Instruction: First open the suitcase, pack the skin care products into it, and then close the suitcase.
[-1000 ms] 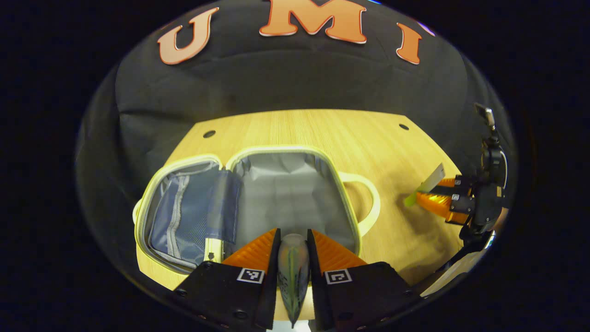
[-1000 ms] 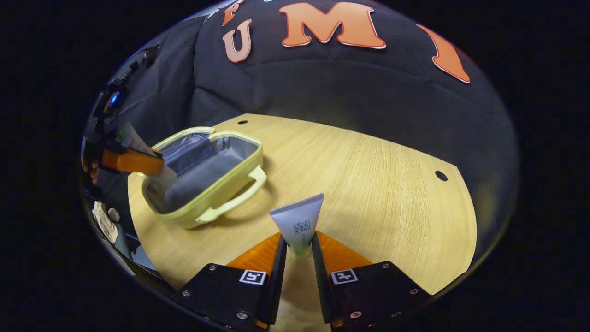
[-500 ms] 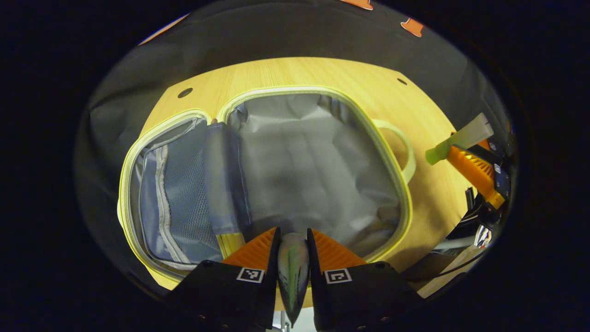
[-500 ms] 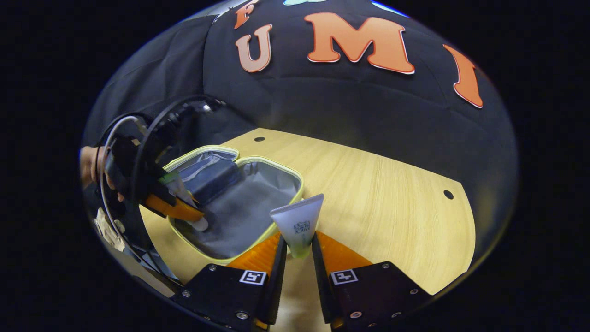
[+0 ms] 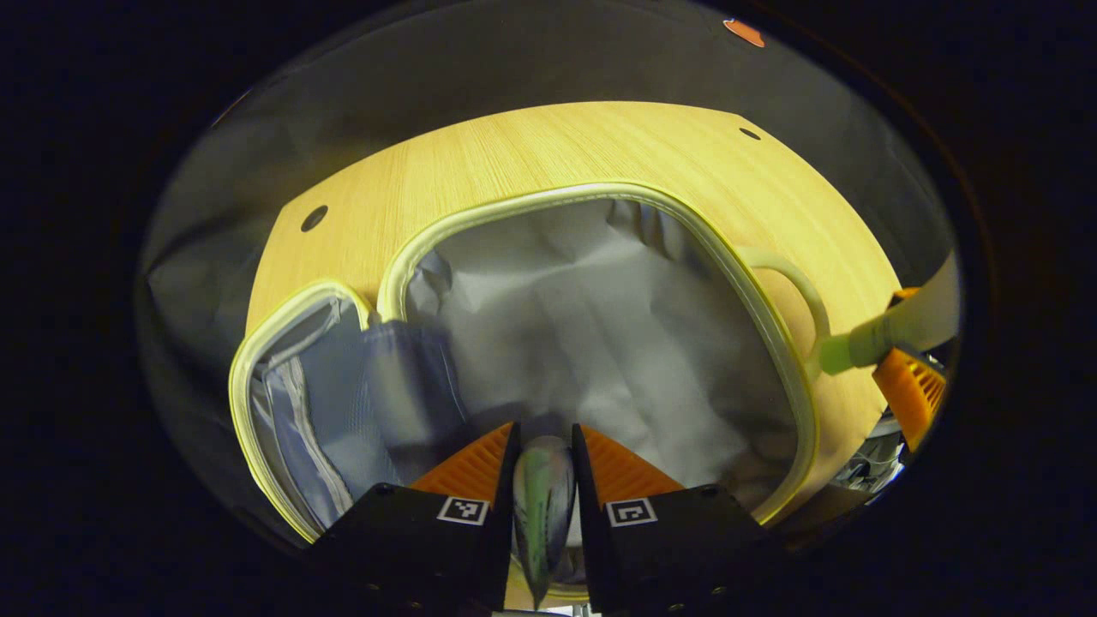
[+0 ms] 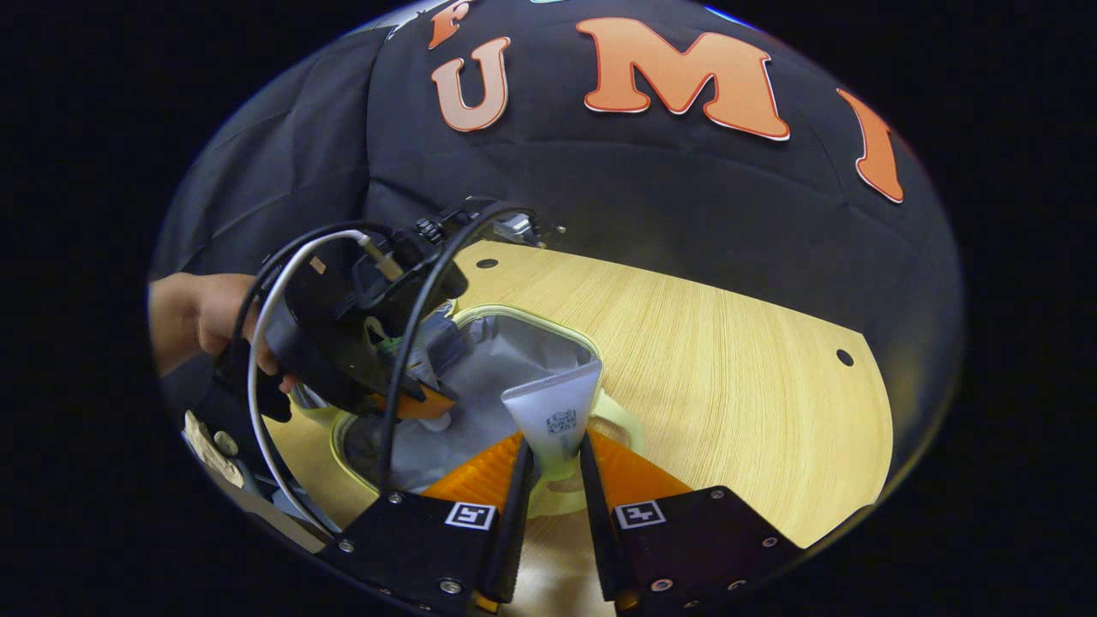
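Suitcase, pale yellow-rimmed with crumpled grey lining, lies open on the wooden counter, its mesh-pocketed lid flopped left. Left tool hangs directly over the cavity, clenched on a rounded bottle whose long axis points down into it. Right tool, at the suitcase's right rim beside the handle, grips a soft flat-ended tube standing upright.

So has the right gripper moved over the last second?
Yes. The right gripper, shut on a white tube, has moved left toward the open suitcase, now reaching its handle.
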A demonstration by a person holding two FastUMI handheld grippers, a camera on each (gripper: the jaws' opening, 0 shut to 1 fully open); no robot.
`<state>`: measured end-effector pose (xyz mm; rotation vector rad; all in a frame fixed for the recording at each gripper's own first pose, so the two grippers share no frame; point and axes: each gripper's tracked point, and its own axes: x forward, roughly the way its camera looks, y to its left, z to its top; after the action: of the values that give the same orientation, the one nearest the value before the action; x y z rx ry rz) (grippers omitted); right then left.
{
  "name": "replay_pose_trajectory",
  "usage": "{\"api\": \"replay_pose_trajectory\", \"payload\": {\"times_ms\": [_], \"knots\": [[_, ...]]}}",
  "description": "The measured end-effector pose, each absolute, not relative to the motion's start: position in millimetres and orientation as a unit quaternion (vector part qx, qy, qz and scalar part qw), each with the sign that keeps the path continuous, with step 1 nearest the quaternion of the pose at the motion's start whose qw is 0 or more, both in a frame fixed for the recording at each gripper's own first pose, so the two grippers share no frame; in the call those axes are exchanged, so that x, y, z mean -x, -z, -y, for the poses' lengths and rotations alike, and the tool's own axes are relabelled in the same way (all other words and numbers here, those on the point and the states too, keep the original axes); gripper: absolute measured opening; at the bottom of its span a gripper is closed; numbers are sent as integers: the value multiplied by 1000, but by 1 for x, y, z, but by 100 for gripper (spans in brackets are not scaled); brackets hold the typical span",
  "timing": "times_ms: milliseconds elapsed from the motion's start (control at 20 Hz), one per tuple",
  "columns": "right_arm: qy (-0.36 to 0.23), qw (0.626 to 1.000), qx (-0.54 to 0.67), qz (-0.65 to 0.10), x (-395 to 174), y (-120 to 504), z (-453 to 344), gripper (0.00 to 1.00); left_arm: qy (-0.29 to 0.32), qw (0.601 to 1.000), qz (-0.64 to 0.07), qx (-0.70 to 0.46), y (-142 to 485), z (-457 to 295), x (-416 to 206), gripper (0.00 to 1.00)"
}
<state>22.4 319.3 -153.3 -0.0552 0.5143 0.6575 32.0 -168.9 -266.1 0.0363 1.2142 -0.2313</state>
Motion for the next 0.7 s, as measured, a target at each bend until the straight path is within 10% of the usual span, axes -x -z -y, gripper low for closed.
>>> {"api": "replay_pose_trajectory", "payload": {"times_ms": [500,700], "knots": [[-325,913,20,-244,-38,149,-315,37,246,708,-663,2,254,201,39,37],[-325,914,22,-240,-40,149,-314,37,187,729,-659,-10,261,196,6,37]]}}
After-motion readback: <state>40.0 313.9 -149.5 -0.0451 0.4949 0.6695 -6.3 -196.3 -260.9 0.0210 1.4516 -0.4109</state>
